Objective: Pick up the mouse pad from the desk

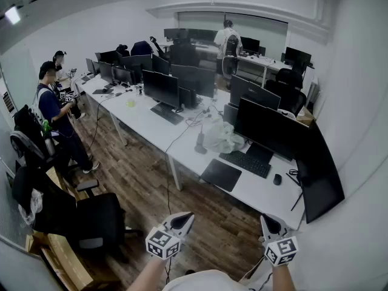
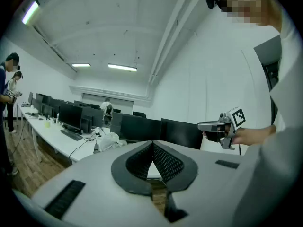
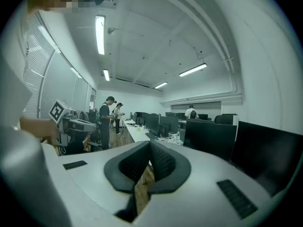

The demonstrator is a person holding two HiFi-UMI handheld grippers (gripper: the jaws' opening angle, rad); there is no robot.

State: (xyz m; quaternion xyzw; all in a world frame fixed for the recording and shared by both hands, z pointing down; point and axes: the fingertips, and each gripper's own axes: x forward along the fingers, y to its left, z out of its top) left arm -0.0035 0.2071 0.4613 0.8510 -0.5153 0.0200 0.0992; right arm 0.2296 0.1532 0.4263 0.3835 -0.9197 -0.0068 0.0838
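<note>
The dark mouse pad (image 1: 221,174) lies flat at the near edge of the long white desk (image 1: 257,193), left of a black keyboard (image 1: 245,162). Both grippers are held low in front of me over the wooden floor, well short of the desk. My left gripper (image 1: 187,217) (image 2: 152,144) is shut, its ribbed pads meeting at the tips with nothing between them. My right gripper (image 1: 265,220) (image 3: 150,144) is also shut and empty. Each shows from the side in the other's view: the right gripper (image 2: 222,126) and the left gripper (image 3: 71,124).
A black mouse (image 1: 277,179) sits right of the keyboard, with a monitor (image 1: 270,129) behind and a crumpled white bag (image 1: 221,135) to its left. A black office chair (image 1: 91,220) stands at my left. Two people (image 1: 54,111) stand farther left, another person (image 1: 227,41) at the back.
</note>
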